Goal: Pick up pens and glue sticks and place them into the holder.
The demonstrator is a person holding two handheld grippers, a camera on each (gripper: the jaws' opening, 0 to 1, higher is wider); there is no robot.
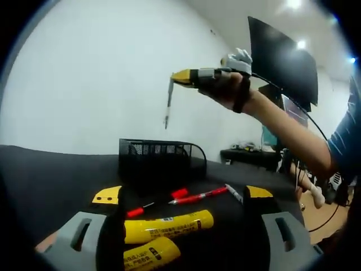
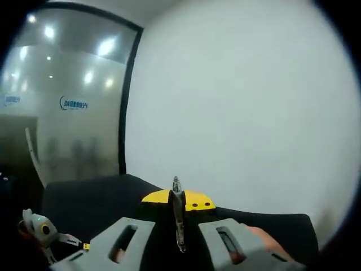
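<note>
Right gripper (image 2: 177, 204) fingers pinch a grey pen (image 2: 178, 214) between their tips.

No lettering reads clearly (glue stick (image 1: 168, 226) labels and blue wall logo (image 2: 74, 104) blur)

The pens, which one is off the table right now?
The grey pen, hanging clamped in the right hand-held gripper above the mesh holder. The red pens lie on the black table.
</note>
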